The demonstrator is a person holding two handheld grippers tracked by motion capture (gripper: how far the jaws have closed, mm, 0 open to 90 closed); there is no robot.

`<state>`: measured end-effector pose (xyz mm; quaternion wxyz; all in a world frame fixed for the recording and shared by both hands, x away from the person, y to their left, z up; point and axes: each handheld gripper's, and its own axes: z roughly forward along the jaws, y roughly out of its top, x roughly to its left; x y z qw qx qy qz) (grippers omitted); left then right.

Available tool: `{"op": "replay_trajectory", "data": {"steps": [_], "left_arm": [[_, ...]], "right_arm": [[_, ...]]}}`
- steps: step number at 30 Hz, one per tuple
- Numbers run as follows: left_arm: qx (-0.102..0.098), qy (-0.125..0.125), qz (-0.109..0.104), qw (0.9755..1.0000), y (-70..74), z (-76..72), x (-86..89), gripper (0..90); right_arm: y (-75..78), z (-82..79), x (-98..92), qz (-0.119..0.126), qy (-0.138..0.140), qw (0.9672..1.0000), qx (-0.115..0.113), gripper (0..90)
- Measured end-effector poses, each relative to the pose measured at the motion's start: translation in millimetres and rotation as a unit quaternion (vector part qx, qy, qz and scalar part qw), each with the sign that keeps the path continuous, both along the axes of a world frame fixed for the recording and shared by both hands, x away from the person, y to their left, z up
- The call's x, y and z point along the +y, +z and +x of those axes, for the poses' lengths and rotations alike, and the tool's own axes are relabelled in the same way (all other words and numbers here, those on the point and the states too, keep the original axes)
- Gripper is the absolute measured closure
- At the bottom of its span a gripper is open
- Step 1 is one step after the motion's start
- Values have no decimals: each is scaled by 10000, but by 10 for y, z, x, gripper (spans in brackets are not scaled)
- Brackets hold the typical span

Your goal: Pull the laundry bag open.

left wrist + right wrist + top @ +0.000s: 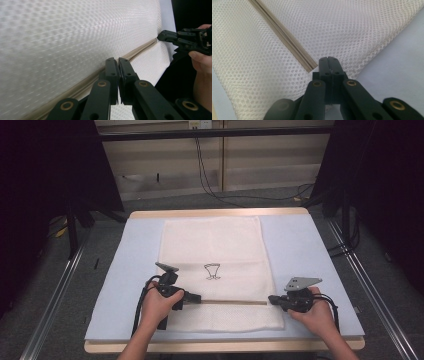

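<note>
A white mesh bag (216, 265) lies flat on the pale blue mat (310, 270) that covers your counter (220, 213), its long side running away from you. A small dark emblem (212, 271) sits near the bag's middle. A beige zipper (232, 302) crosses the bag close to its near end, from side to side.

Your left tool (196, 298) lies low over the left part of that zipper, pointing to the right along it. In the left gripper view its jaws stand pressed together, with only a hairline slit between the pads, and their tips (117, 60) rest right at the zipper line (87, 80); whether they pinch the slider or a bit of mesh there, you cannot tell from these pictures. Your left hand (159, 304) wraps the tool's body from behind.

Your right tool (272, 299) points left at the zipper's right end, at the bag's right edge. In the right gripper view its jaws are fully closed, tips (328, 59) just beside the end of the zipper tape (287, 40) and over the mesh; whether fabric is caught between them cannot be told. Your right hand (315, 312) holds it from the near right.

The two tools face each other along the zipper, well apart.
</note>
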<state>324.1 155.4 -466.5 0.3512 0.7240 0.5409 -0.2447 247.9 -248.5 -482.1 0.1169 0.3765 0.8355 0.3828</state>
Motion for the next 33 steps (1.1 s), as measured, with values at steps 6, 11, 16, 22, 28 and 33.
{"op": "replay_trajectory", "data": {"steps": [6,11,16,22,28,33], "left_arm": [[-1,42,-33,10000,10,-19,118,873],[6,104,-57,9999,11,-19,165,873],[18,170,-50,9998,5,-19,262,873],[45,231,-63,9997,13,-23,384,873],[-4,347,-2,9994,31,-30,590,874],[-65,398,-78,9992,24,-50,752,873]], "right_arm": [[3,1,4,-32,7,10000,-10,900],[1,-1,4,-21,0,10000,-17,900],[0,0,0,7,-9,10000,9,900],[0,-3,1,7,-22,10000,12,900],[0,-1,1,7,-13,10000,7,900],[0,0,0,8,-11,10000,5,900]]}}
